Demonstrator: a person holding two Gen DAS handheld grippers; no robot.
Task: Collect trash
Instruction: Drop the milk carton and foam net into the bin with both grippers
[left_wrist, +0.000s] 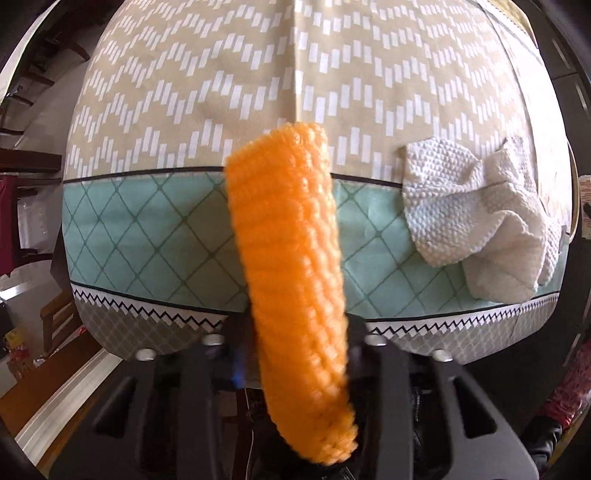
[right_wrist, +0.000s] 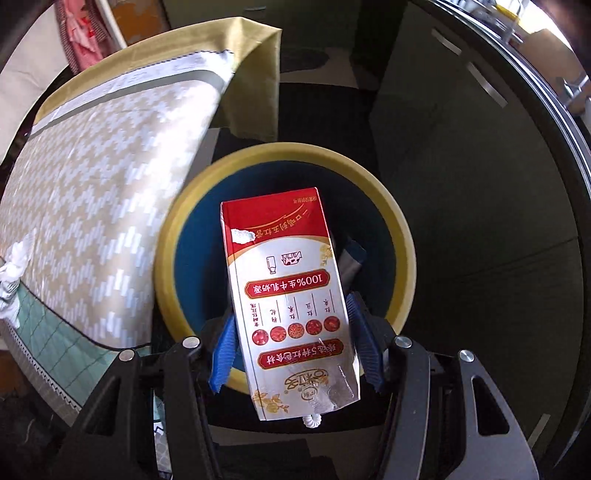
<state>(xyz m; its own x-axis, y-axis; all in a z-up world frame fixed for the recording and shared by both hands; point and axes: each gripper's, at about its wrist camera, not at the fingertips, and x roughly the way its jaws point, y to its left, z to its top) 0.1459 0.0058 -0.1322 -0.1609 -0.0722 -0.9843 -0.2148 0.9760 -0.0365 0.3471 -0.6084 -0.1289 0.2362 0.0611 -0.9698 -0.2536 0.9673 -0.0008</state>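
An orange foam fruit net (left_wrist: 291, 258) stands between the fingers of my left gripper (left_wrist: 295, 332), which is shut on its lower part; the gripper points down at the table. A crumpled white paper towel (left_wrist: 476, 218) lies on the tablecloth to the right of the net, and shows as a white paper towel (right_wrist: 13, 280) at the left edge of the right wrist view. My right gripper (right_wrist: 291, 343) is shut on a red and white milk carton (right_wrist: 288, 295), its blue pads pressing both sides. The carton hangs over a round bin (right_wrist: 399, 236) with a yellow rim and blue inside.
The table wears a beige chevron cloth (left_wrist: 184, 110) with a teal diamond band (left_wrist: 147, 229) near its edge. The bin stands on the floor beside the table corner (right_wrist: 255, 74), with a grey-blue wrapper (right_wrist: 351, 258) inside. Dark cabinet fronts (right_wrist: 480, 166) rise to the right.
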